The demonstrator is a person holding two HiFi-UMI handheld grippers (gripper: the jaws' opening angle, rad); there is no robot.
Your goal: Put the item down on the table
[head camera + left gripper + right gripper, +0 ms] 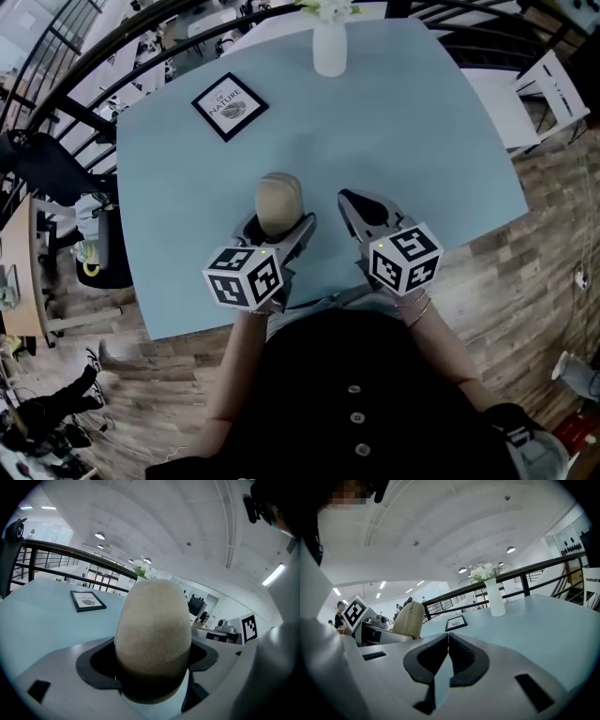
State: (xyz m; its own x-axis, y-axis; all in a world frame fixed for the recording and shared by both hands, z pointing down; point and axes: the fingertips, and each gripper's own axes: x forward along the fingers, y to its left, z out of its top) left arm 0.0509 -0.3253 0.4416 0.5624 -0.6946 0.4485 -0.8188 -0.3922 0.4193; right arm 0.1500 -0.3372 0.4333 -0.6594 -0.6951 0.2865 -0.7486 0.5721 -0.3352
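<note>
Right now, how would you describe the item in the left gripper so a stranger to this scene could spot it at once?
Start at the light blue table and go to its near edge, where the left gripper is shut on a beige egg-shaped item. It is rounded and matte, unlike the tall white vase and the flat black-framed card farther back.

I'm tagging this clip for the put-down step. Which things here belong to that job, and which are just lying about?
Belongs to the job:
- beige egg-shaped item
- left gripper, clamped on that item
- light blue table, where it should land

Just lying about:
- white vase
- black-framed card
- right gripper, jaws shut on nothing
</note>
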